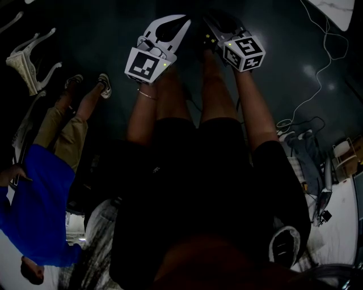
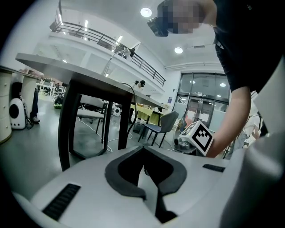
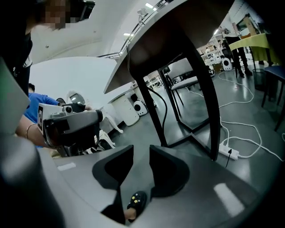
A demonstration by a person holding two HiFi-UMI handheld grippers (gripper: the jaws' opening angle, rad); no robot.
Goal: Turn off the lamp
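Observation:
Both grippers are held low, below the height of a dark-legged table (image 2: 71,67). A thin-armed desk lamp (image 2: 119,54) stands on its top, far from both grippers, and it shows again at the table's edge as the lamp (image 3: 144,11). My left gripper (image 2: 143,151) is shut, tips touching, with nothing held. My right gripper (image 3: 141,153) is open by a narrow gap that shows only floor and a shoe. In the dim head view the left gripper (image 1: 173,25) and right gripper (image 1: 221,25) hang side by side over my legs; no lamp shows there.
A cable (image 3: 162,100) drops from the table towards a white power strip (image 3: 229,152) on the floor. A person in blue (image 1: 34,209) sits at the left near a white chair (image 1: 28,62). Grey chairs (image 2: 162,124) and more tables stand beyond.

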